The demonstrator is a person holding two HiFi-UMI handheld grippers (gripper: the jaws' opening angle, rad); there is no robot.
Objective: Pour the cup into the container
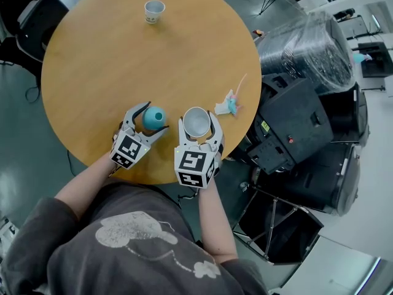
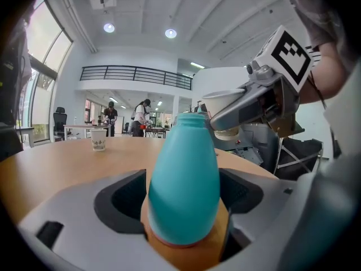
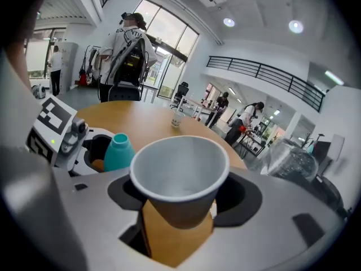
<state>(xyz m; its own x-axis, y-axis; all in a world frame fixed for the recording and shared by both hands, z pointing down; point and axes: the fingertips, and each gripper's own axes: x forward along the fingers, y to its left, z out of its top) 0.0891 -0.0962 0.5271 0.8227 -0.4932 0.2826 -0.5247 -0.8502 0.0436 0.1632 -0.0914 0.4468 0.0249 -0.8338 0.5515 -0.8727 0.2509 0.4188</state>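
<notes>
A teal bottle-shaped container [image 1: 154, 117] stands upright on the round wooden table [image 1: 98, 60], near its front edge. My left gripper [image 1: 156, 116] is shut on it, its jaws on either side of the container's body [image 2: 183, 179]. Just to its right, my right gripper [image 1: 197, 120] is shut on a white paper cup [image 1: 196, 122], held upright. In the right gripper view the cup [image 3: 179, 171] fills the middle, and I cannot make out any contents. The teal container [image 3: 118, 151] shows to its left. In the left gripper view the cup [image 2: 225, 103] sits beside and above the container's mouth.
A second paper cup [image 1: 154, 11] stands at the table's far side. A small pink and teal object [image 1: 228, 105] lies near the right edge. Black cases and a plastic-wrapped bundle [image 1: 307, 48] stand on the floor to the right. People stand in the background [image 3: 131, 44].
</notes>
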